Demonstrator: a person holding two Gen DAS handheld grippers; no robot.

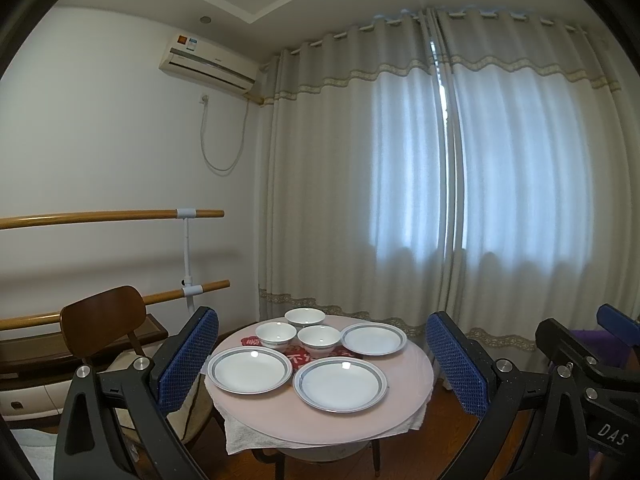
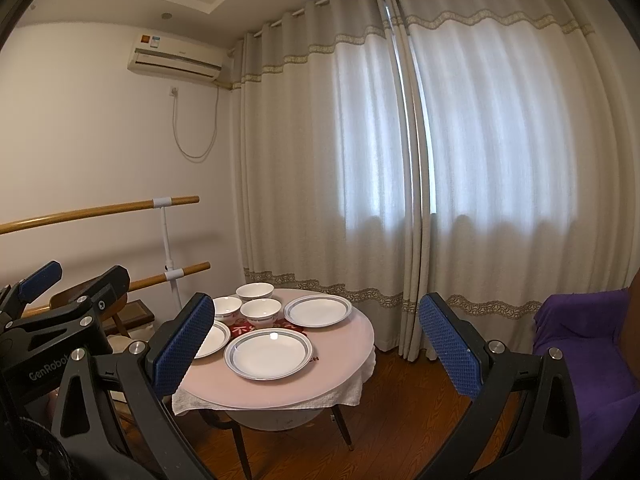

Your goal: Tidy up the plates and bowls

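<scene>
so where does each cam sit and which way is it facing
Left wrist: sits on the left gripper, looks forward and slightly down at the round table; own open jaws frame it, right gripper at right edge.
Right wrist: on the right gripper, same facing; left gripper at left edge.
Shared: table, plates, bowls, curtains.

Left wrist view: faces forward and slightly down between its own fingers (image 1: 188, 356), set back from the round worktop (image 1: 400, 400), curtain (image 1: 520, 160) behind. Right wrist view: same heading, placed further right, likewise set back. Shared: worktop (image 2: 340, 364), curtain (image 2: 500, 140), air conditioner (image 1: 208, 62) (image 2: 176, 58).
</scene>
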